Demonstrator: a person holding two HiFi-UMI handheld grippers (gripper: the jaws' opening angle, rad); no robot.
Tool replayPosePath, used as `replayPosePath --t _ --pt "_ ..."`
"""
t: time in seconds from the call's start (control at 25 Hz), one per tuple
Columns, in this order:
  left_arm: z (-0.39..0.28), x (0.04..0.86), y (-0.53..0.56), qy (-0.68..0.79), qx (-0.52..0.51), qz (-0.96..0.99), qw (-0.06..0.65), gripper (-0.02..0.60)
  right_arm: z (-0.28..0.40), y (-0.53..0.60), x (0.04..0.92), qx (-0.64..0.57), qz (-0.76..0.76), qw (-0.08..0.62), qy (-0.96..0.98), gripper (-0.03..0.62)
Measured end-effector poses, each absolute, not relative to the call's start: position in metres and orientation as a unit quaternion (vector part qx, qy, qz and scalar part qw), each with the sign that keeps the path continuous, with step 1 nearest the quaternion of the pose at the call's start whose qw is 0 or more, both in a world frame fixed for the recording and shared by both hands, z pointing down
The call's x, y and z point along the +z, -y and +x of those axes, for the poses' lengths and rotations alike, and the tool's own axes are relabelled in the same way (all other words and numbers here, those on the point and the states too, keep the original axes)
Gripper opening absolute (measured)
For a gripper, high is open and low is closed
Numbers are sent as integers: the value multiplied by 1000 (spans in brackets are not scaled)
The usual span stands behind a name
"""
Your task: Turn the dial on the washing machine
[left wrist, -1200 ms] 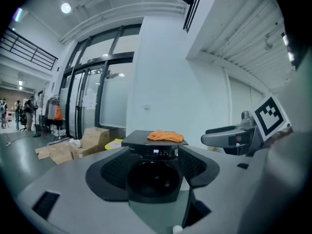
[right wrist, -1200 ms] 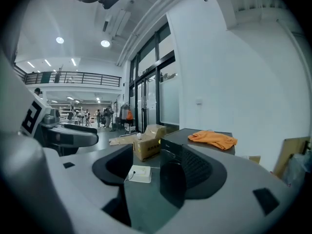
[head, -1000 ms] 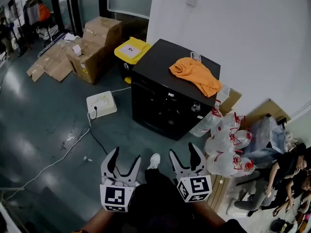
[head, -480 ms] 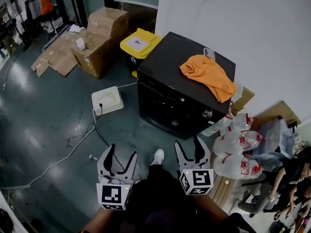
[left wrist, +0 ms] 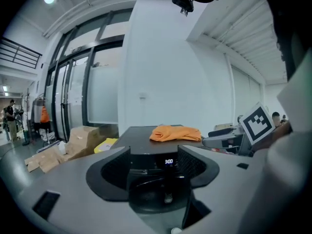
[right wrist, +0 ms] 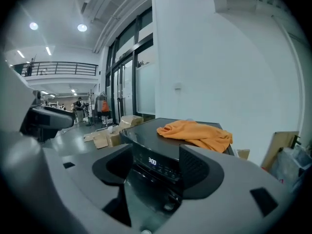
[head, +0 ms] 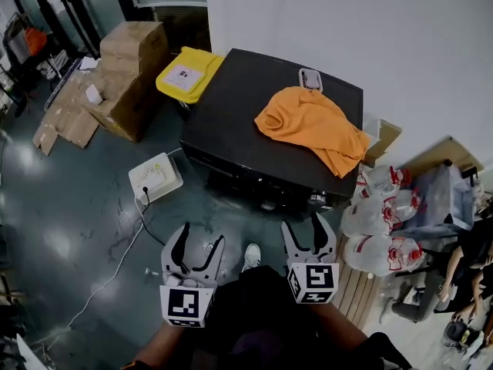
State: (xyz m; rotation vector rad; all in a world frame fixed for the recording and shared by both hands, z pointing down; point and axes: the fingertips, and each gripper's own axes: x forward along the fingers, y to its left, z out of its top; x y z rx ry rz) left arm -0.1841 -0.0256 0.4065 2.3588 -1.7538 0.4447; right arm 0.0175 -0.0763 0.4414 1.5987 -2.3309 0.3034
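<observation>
The black washing machine (head: 254, 106) stands against the white wall with an orange cloth (head: 312, 126) on its top. Its dial (head: 316, 200) shows as a small silver knob at the right end of the front panel. Both grippers hang low in front of it, apart from it. My left gripper (head: 200, 241) is open and empty, and my right gripper (head: 303, 226) is open and empty. In the left gripper view the machine (left wrist: 146, 143) with its lit display (left wrist: 168, 161) sits between the open jaws of the gripper (left wrist: 155, 162). The right gripper view frames the display (right wrist: 152, 162) the same way.
A yellow-lidded bin (head: 187, 73) and cardboard boxes (head: 127, 60) stand left of the machine. A white box with a cable (head: 155, 177) lies on the floor. Plastic bags with red ties (head: 377, 222) are piled at the right, beside seated people (head: 470, 268). My shoe (head: 250, 257) shows between the grippers.
I have stepped closer to the machine, so it sits larger and more directly below. Both grippers stay open and keep their places in front of me.
</observation>
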Motion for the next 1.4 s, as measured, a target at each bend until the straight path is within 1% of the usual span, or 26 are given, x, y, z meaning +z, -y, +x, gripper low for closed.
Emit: replayPosePath --t 0.28,0.48,0.72,1.04,1.28,1.4 --pt "-146 421 88 543 159 821 73 290 62 108 469 114 603 175 770 307" --pt "-143 428 128 512 159 841 72 288 77 119 486 110 640 203 733 307" --pt "-147 437 162 478 165 861 54 288 86 123 505 117 685 234 680 306" --pt "-136 476 167 465 185 862 76 288 102 126 545 125 686 281 659 305" --pt "-123 483 168 466 215 858 34 288 115 138 567 126 670 302 666 306" --pt "-126 484 168 499 205 841 50 288 118 144 578 132 662 307 671 305"
